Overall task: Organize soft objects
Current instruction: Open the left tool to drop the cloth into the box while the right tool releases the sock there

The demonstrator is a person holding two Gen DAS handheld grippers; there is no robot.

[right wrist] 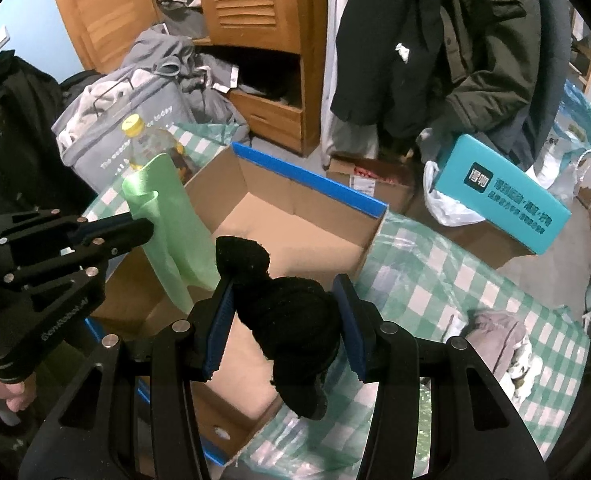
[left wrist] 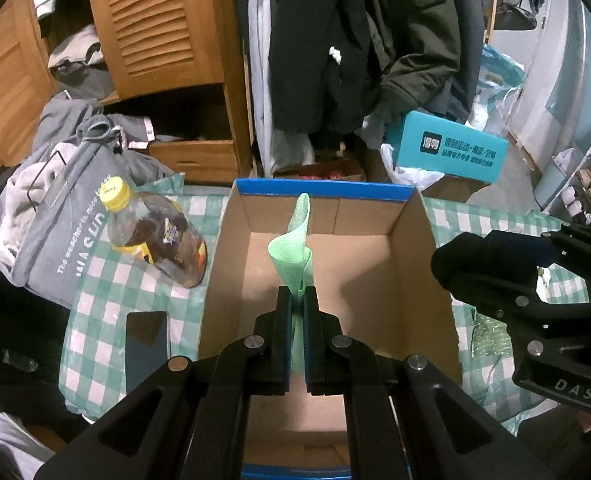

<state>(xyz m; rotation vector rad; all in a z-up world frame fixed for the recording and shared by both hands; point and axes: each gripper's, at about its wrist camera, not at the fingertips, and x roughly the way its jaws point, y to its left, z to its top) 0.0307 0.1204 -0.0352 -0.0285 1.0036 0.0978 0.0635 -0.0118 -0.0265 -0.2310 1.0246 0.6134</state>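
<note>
While a bottle [left wrist: 155,236] lies at 9 o'clock of the box [left wrist: 419,256], L gripper [left wrist: 297,300] pinches green cloth [left wrist: 293,252]; only R view shows R gripper [right wrist: 285,300] clamping black sock [right wrist: 283,312].

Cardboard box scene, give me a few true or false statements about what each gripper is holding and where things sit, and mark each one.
1. The left gripper pinches a green cloth over the cardboard box. True.
2. The right gripper is empty. False: it holds a black sock.
3. The bottle stands inside the box. False: it lies outside, on the checked cover.
4. The bottle has a yellow cap. True.
5. A dark phone lies left of the box. True.
</note>
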